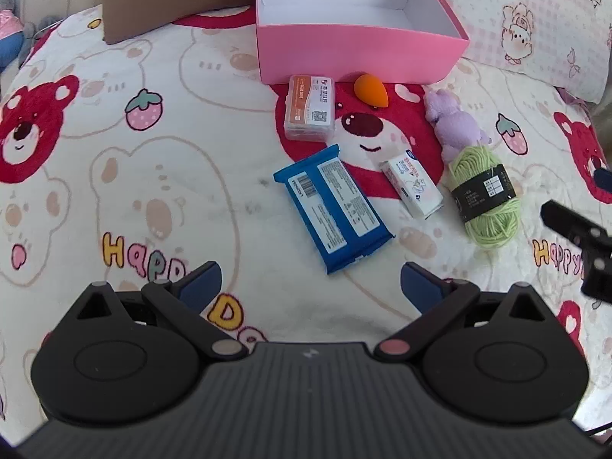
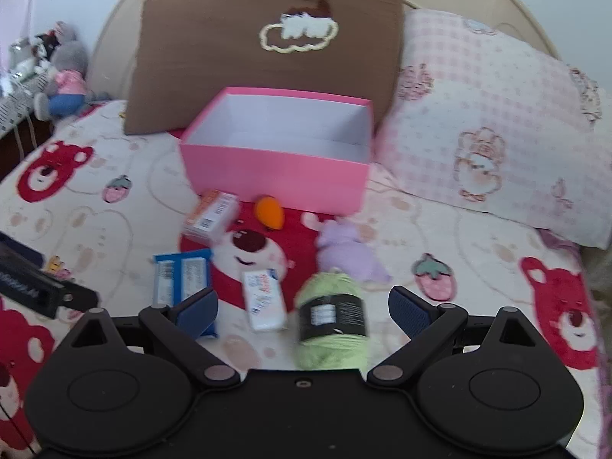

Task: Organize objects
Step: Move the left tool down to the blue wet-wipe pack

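The pink box (image 1: 359,53) is sitting open at the far side of the bedspread (image 1: 134,199), its white interior showing nothing inside. The items to be organized are lying in a loose cluster just near of it, all outside the box.

Item positions, working outward from the box:
- The orange sponge (image 1: 370,90) is lying just beside the box's near wall.
- The clear case (image 1: 310,107), bearing an orange-and-white label, is lying immediately left of the sponge.
- The purple plush (image 1: 455,122) is lying right of the sponge, touching the green yarn (image 1: 485,195) at its near end.
- The green yarn (wrapped in a black band) is lying at the right end of the cluster.
- The small white carton (image 1: 413,183) is lying between the yarn and the blue packet (image 1: 332,206).
- The blue packet is lying label-side up, nearest to the left gripper (image 1: 310,287).

Gripper status:
- The left gripper is hovering above the bedspread with its fingers spread wide, holding nothing.
- The right gripper (image 2: 303,306) is hovering directly over the green yarn, fingers likewise spread, with the skein between them but apart from both pads.

Surroundings: a brown pillow (image 2: 267,49) is leaning behind the box, a pink checked pillow (image 2: 497,145) is lying to its right, and a stuffed toy (image 2: 65,76) is sitting at far left.
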